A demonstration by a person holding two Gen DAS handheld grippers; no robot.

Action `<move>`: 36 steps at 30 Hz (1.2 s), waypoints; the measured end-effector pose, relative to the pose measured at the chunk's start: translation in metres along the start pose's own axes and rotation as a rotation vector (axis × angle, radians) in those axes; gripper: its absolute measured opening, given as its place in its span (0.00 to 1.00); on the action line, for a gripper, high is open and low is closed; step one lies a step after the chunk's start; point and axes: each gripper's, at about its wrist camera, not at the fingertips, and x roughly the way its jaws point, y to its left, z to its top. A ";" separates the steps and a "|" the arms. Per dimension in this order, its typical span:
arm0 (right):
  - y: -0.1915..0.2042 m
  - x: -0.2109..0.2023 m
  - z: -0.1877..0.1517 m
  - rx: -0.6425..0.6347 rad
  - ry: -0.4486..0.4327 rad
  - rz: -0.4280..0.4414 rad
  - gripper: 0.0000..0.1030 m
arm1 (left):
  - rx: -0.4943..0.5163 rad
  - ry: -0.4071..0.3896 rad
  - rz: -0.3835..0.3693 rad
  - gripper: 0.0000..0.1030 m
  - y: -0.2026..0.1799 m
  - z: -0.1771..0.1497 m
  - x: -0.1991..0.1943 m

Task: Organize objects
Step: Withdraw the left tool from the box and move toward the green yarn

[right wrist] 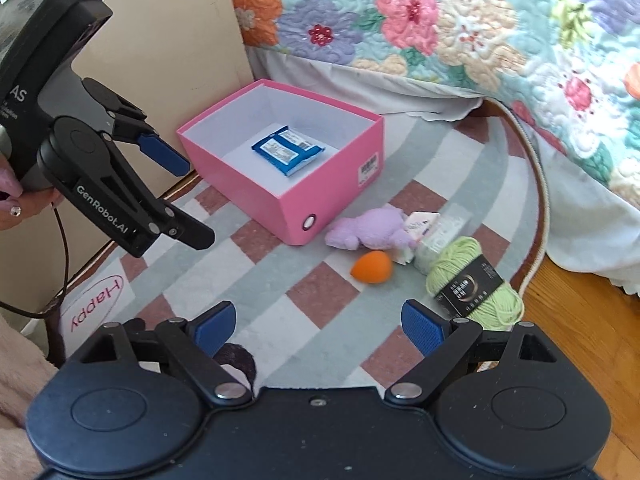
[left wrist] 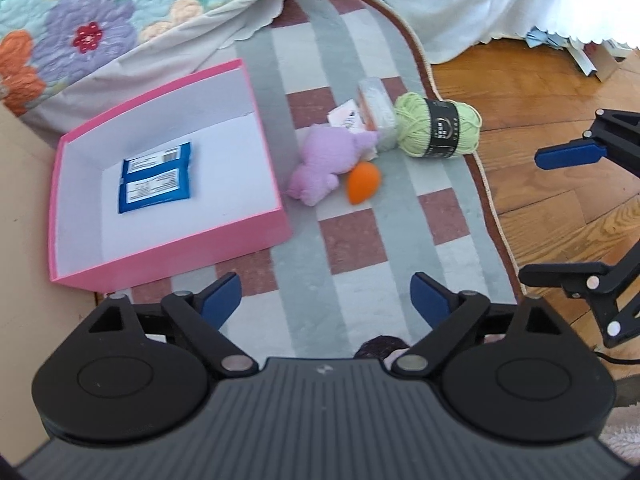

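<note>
Checked rug (left wrist: 352, 236), centre frame: both tools, left tool (left wrist: 326, 300), right tool (right wrist: 320, 326), spread and empty; next, pinching orange ball (right wrist: 371, 266) for pink box (right wrist: 320, 200).

Checkered rug (left wrist: 356, 240), grey, white and dull red squares, fills centre of both views; pink "Happy" lettering (right wrist: 94, 304) at lower left of right wrist view. Floral quilt (right wrist: 460, 20) hangs across the top, white skirt under it. Wood floor (left wrist: 540, 200) at right. Cardboard panel (right wrist: 168, 52) upper left, upright. Black cable (right wrist: 60, 264) at left edge.
</note>
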 end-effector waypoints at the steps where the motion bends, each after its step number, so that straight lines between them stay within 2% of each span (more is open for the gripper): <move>1: -0.001 0.000 -0.003 0.001 -0.008 -0.006 0.90 | 0.003 -0.001 -0.009 0.92 -0.002 0.000 0.002; 5: -0.003 0.001 -0.014 -0.005 -0.048 -0.033 0.90 | 0.007 -0.026 -0.033 0.94 -0.007 0.000 0.012; 7: -0.003 0.001 -0.019 -0.018 -0.067 -0.061 0.90 | 0.040 -0.045 -0.031 0.94 -0.012 -0.001 0.016; 10: -0.006 0.002 -0.025 -0.021 -0.087 -0.070 0.90 | 0.068 -0.034 -0.015 0.96 -0.019 0.001 0.024; 12: -0.010 0.002 -0.029 -0.006 -0.104 -0.067 0.90 | 0.052 -0.015 -0.038 0.99 -0.020 0.004 0.030; 16: -0.020 0.005 -0.037 0.008 -0.150 -0.058 0.90 | 0.043 0.001 -0.058 1.00 -0.021 0.013 0.045; 20: -0.026 0.013 -0.041 -0.005 -0.137 -0.114 0.90 | 0.018 -0.015 -0.075 1.00 -0.023 0.024 0.058; 25: -0.044 0.022 -0.046 0.072 -0.128 -0.146 0.90 | -0.002 -0.040 -0.083 1.00 -0.027 0.035 0.072; 28: -0.052 0.030 -0.048 0.104 -0.089 -0.193 0.90 | -0.020 -0.052 -0.103 1.00 -0.030 0.040 0.080; 31: -0.062 0.040 -0.050 0.158 -0.046 -0.209 0.90 | -0.038 -0.072 -0.125 1.00 -0.032 0.046 0.087; 36: -0.077 0.054 -0.056 0.220 -0.058 -0.215 0.90 | -0.017 -0.110 -0.113 0.99 -0.040 0.057 0.098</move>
